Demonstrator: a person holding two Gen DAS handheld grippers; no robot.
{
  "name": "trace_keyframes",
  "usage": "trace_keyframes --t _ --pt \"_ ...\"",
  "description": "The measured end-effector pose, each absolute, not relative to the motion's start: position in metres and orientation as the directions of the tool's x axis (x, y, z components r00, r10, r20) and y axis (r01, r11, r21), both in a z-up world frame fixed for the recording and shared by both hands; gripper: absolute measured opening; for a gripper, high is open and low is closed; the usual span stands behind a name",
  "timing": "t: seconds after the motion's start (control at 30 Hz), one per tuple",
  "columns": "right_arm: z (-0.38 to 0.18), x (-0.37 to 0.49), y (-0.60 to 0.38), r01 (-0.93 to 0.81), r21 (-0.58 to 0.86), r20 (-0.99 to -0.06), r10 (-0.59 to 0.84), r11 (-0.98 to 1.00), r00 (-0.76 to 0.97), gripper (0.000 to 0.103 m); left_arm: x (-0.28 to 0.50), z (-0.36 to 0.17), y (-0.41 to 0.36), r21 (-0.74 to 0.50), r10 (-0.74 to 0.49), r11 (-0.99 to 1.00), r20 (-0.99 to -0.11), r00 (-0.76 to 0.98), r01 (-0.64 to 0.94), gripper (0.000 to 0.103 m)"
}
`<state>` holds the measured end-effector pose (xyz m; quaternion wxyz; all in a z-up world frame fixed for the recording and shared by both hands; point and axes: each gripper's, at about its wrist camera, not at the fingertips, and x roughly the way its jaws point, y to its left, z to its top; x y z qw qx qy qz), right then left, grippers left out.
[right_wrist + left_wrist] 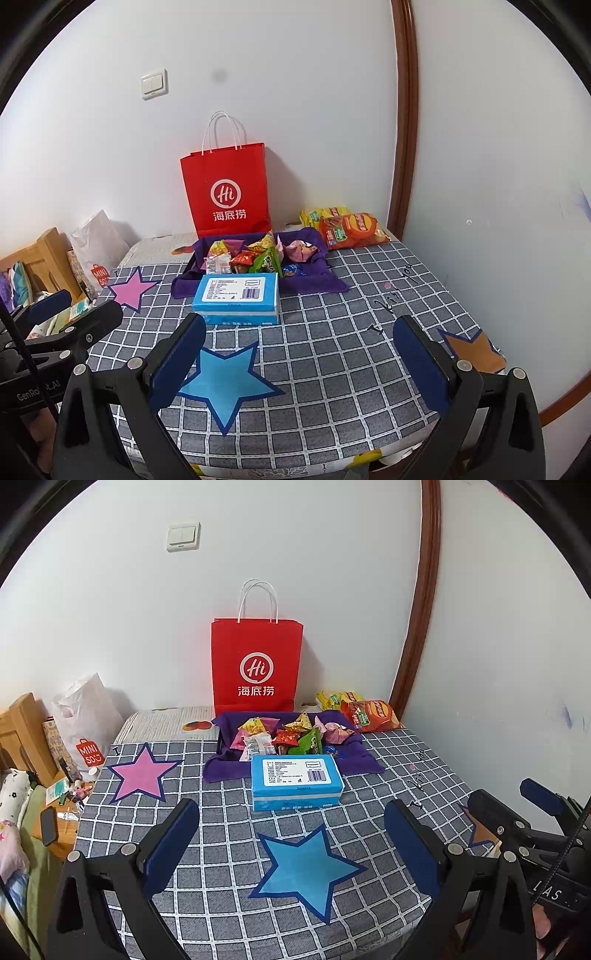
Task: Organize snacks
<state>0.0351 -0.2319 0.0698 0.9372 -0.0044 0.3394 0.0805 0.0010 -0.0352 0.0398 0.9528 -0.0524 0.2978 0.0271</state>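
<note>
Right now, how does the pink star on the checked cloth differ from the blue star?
The pink paper star lies far back on the left, beside the purple cloth tray; the blue paper star lies near the front, between the open fingers of the left hand-held gripper. The pink star looks smaller in both views, perhaps only from distance. Both are flat, five-pointed and dark-edged.

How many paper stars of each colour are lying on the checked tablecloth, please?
Pink star: 1
Blue star: 1
Orange star: 1
Total: 3
</note>
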Motion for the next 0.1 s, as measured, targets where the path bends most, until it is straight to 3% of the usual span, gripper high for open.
trace_keyframes --t 0.1 --pt "0.0689 0.0361 -0.2287 -0.159 0.040 -0.637 0.147 0.987 0.757 0.100 0.0020 0.0382 -0.0350 -0.083 0.021 0.993 -0.571 0.821 -0.083 0.101"
